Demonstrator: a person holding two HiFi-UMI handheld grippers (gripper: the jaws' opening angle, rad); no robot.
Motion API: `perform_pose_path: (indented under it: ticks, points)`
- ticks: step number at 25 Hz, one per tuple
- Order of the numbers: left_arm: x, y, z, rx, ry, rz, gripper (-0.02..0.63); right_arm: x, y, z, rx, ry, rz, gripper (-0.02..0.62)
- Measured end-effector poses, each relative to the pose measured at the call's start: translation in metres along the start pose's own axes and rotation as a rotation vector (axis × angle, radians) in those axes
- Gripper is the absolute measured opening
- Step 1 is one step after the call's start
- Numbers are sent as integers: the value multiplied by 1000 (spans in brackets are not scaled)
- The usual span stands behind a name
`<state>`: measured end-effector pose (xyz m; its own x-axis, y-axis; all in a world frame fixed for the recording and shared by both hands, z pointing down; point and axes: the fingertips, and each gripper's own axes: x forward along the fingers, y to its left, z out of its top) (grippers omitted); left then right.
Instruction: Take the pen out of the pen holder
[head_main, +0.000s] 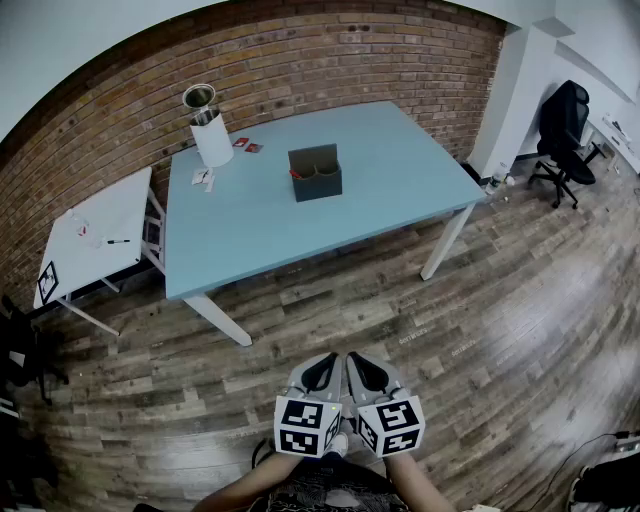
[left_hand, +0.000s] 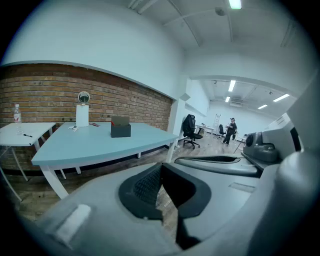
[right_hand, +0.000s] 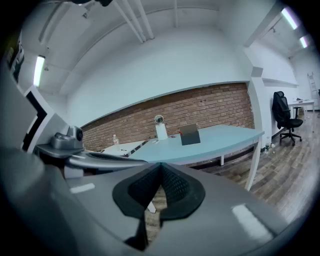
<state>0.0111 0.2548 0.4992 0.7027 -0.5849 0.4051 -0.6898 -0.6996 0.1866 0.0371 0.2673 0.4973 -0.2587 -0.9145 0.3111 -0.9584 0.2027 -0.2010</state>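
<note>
A dark grey pen holder (head_main: 316, 173) stands near the middle of the light blue table (head_main: 260, 225), with a red pen tip (head_main: 296, 173) showing at its left side. It also shows far off as the pen holder (left_hand: 120, 127) and the pen holder (right_hand: 190, 134) in the gripper views. My left gripper (head_main: 322, 371) and right gripper (head_main: 362, 370) are held side by side low over the wooden floor, well short of the table. Both are shut with nothing between the jaws.
A white cylinder with a metal cup (head_main: 207, 125) and small cards (head_main: 246, 146) sit at the table's far left. A white side table (head_main: 95, 240) stands to the left. A black office chair (head_main: 566, 130) is at the right. A person (left_hand: 231, 130) stands far off.
</note>
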Motion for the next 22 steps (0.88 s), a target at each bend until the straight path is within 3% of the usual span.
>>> perform_pose_path:
  ticks: [12,22]
  points:
    - [3,12,-1,-7,-3,14,-8,10,2,-2,-18,8,-8,3]
    - [34,51,15,-29,-2,11,-8,62,-7,11,-29,26,0,3]
